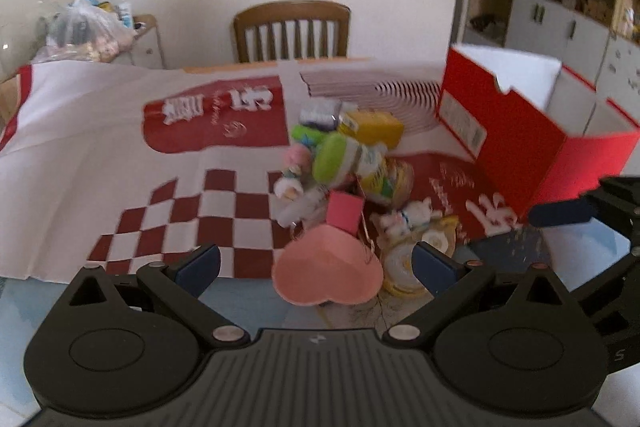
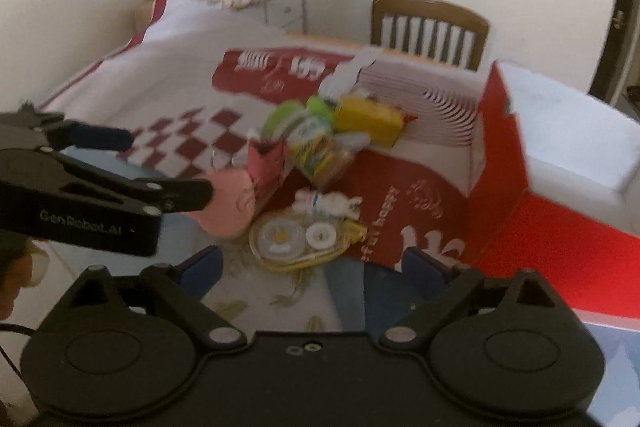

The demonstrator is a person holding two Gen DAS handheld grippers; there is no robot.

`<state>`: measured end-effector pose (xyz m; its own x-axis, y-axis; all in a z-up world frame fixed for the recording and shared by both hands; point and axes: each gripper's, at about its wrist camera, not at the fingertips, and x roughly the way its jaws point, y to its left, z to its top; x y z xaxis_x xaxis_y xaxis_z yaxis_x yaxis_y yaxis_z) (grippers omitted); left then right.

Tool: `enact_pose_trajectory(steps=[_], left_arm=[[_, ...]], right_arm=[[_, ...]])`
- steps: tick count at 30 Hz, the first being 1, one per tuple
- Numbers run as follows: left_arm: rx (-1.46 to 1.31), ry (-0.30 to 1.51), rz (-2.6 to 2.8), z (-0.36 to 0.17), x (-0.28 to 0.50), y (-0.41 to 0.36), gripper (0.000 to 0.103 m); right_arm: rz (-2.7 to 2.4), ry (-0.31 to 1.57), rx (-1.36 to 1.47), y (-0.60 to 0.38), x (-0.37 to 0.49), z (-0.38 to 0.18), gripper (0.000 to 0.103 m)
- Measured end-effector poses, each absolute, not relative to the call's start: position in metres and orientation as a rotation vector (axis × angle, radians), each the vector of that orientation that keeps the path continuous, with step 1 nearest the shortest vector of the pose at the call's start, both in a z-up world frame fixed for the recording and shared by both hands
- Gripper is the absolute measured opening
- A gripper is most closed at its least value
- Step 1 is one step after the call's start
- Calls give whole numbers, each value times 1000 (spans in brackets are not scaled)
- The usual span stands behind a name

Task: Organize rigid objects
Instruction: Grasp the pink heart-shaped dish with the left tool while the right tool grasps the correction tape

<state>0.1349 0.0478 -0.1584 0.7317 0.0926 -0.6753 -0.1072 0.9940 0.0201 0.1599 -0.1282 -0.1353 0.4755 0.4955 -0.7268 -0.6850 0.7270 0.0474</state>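
Left wrist view: my left claw (image 1: 316,263) hanging spread wide, gripping nothing, pink heart-shaped plastic dish (image 1: 326,273) sitting between fingertips at near edge of toy pile. Small pink cube (image 1: 344,213) lying just behind dish. Open red cardboard box (image 1: 516,151) standing right of pile; red-and-white checkered cloth (image 1: 168,211) lying bare to left.

Right wrist view: my right claw (image 2: 312,267) spread, holding nothing, hovering above round yellow tape dispenser (image 2: 292,239). Left claw reaching in beside heart dish. Red box wall standing close on right.
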Motion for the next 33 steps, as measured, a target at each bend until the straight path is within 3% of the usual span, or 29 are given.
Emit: enact_pose_trajectory(steps=[19, 27, 33], left_arm=[[-51, 839, 102, -196, 171, 53, 90], [-119, 841, 63, -197, 170, 60, 78], [-123, 844, 64, -196, 168, 60, 77]], right_arm=[[823, 823, -344, -104, 199, -182, 98], [826, 797, -346, -97, 198, -187, 103], [808, 792, -338, -98, 197, -185, 93]])
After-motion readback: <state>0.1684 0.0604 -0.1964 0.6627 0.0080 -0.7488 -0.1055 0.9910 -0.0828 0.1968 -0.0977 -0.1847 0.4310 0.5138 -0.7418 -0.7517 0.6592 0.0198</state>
